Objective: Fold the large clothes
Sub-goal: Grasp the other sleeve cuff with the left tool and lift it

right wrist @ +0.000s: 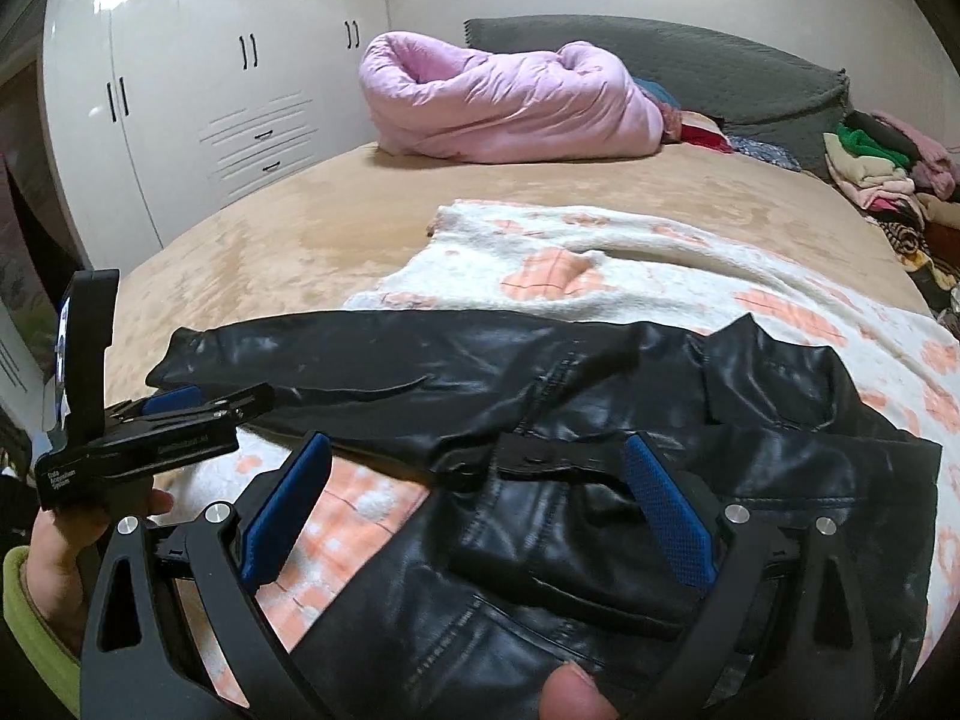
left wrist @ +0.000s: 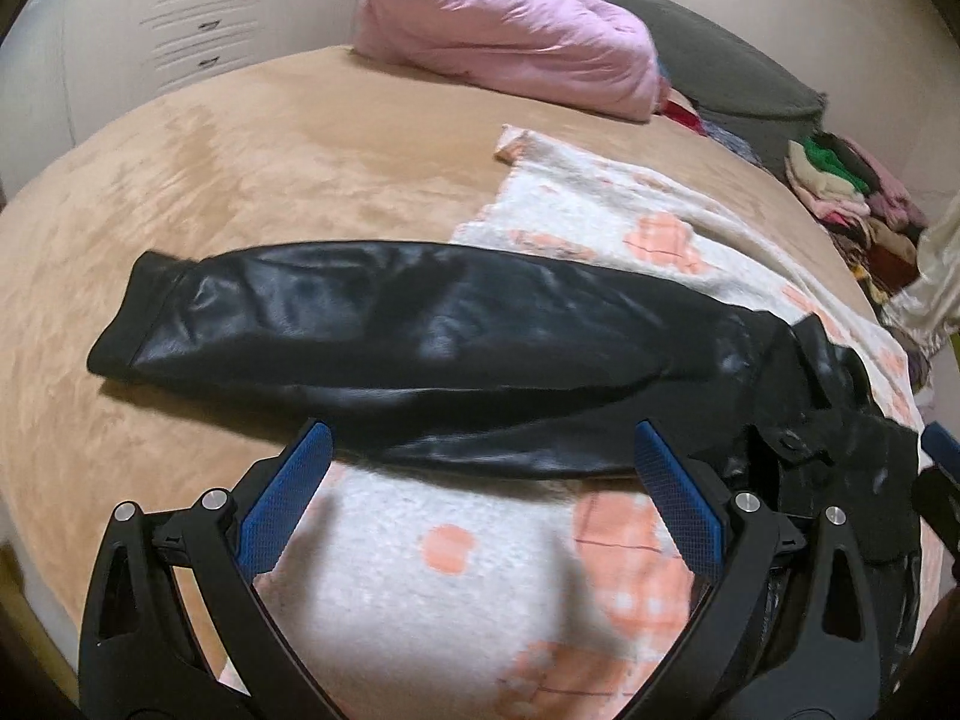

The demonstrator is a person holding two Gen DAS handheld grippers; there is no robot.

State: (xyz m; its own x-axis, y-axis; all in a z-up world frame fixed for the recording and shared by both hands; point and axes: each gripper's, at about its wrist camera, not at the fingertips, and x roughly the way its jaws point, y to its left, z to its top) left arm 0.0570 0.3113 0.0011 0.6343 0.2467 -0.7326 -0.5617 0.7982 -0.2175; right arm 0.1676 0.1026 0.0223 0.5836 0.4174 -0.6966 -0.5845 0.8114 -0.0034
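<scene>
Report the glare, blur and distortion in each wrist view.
Left wrist view: fisheye bends the bed into a dome; soft sheen on the black leather jacket; pink duvet slightly blurred. Right wrist view: ceiling lights glare off the glossy wardrobe; jacket creases sharper; dark vignette at corners.

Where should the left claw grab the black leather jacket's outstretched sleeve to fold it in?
Probably at the cuff, the free end of the sleeve, which lies flat on the tan bedspread, away from the jacket body. Come from the near edge with the open left claw, one finger sliding under the hem, then carry it across toward the body.
</scene>
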